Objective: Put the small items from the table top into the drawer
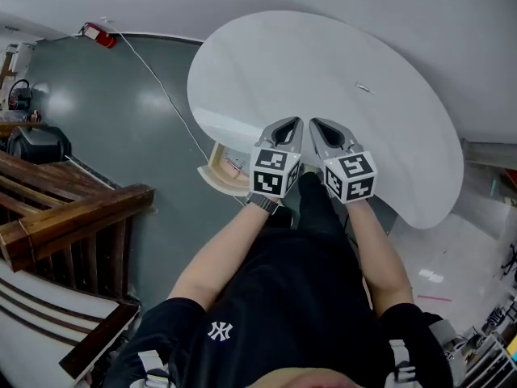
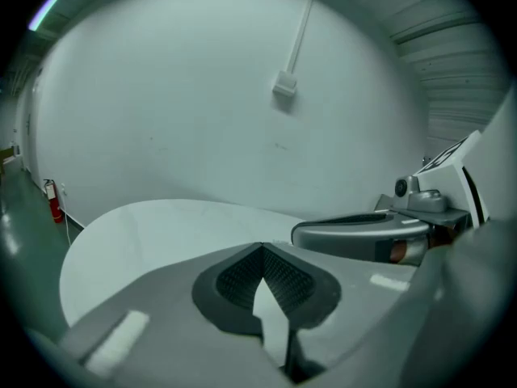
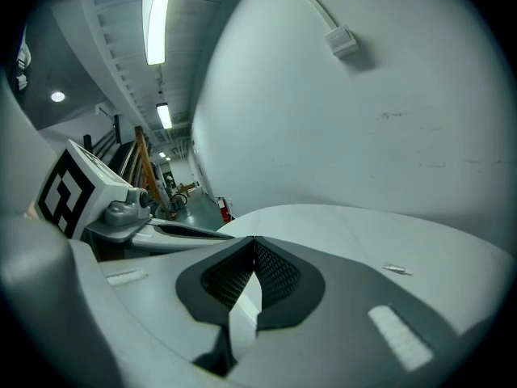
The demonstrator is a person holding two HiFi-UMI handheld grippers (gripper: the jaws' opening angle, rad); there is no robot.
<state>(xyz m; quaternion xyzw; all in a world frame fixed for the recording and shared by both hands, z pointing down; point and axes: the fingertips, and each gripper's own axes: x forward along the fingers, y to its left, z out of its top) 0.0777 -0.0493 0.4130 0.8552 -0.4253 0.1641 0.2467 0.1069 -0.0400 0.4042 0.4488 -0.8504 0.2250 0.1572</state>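
Observation:
A small silvery item (image 1: 363,88) lies alone on the round white table (image 1: 266,63), toward its far right; it also shows in the right gripper view as a thin sliver (image 3: 396,270). Under the table's near left edge a wooden drawer (image 1: 220,170) stands pulled out, with a few small things inside. My left gripper (image 1: 287,126) and right gripper (image 1: 321,125) hover side by side over the table's near edge, tips pointing away from me. Both are shut with nothing between the jaws. The small item lies well beyond the right gripper.
A wooden railing (image 1: 73,217) and steps stand at the left on the green floor. A red fire extinguisher (image 1: 98,34) stands by the wall, with a cable (image 1: 166,95) running from it across the floor. A white box (image 2: 283,83) is mounted on the wall behind the table.

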